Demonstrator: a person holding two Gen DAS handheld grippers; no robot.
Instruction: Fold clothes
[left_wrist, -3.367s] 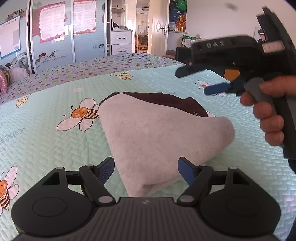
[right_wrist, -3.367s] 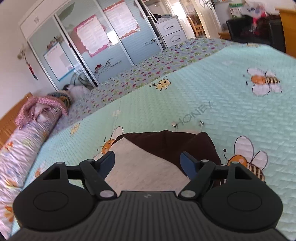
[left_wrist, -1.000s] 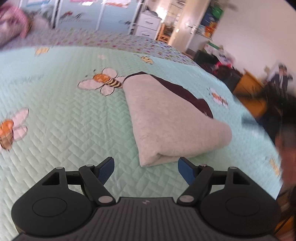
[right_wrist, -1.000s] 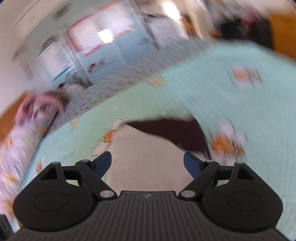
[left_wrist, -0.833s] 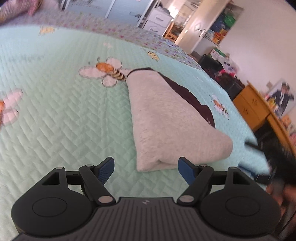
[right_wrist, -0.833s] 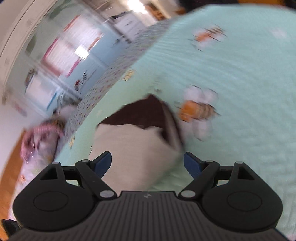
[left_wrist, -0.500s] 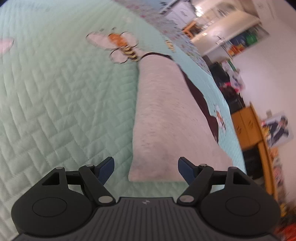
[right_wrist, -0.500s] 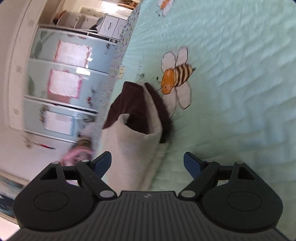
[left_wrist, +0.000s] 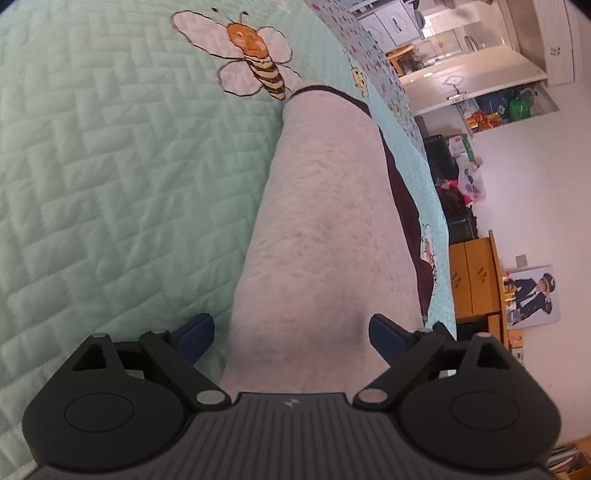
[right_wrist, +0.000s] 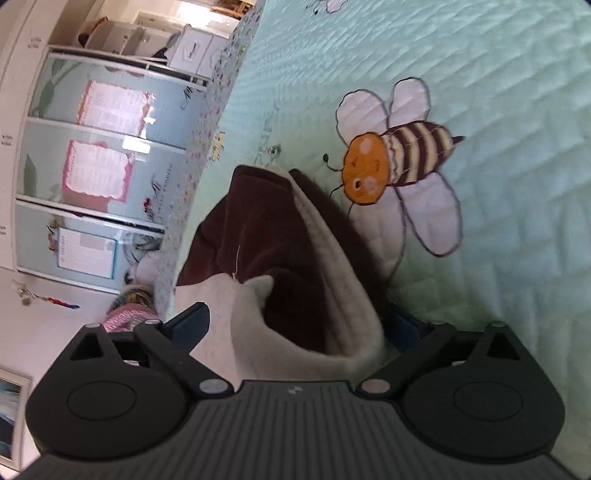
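A folded garment (left_wrist: 325, 229), pale grey fleece on its outer face and dark maroon on the other, is seen lying on a mint-green quilted bedspread (left_wrist: 110, 177) printed with cartoon bees. In the left wrist view the garment is shown as a long grey bundle, its near end lying between the blue pads of the left gripper (left_wrist: 291, 332); a maroon edge is exposed along its far side and a bee print (left_wrist: 255, 55) is found just beyond its far end. The jaws of the left gripper have just been opening and are held spread, a gap being visible between the left pad and the cloth, so that no pinch is made. In the right wrist view the garment's open end (right_wrist: 295, 266) is presented, with maroon layers wrapped in a grey fold, and it is straddled by the right gripper (right_wrist: 299, 325). Its jaws too have just been opening and are spread wide; the right-hand pad is partly hidden behind the grey fold, and contact there cannot be judged. Another bee print (right_wrist: 399, 162) lies just beside the garment. A wardrobe with sliding doors (right_wrist: 96, 162) is visible past the bed.
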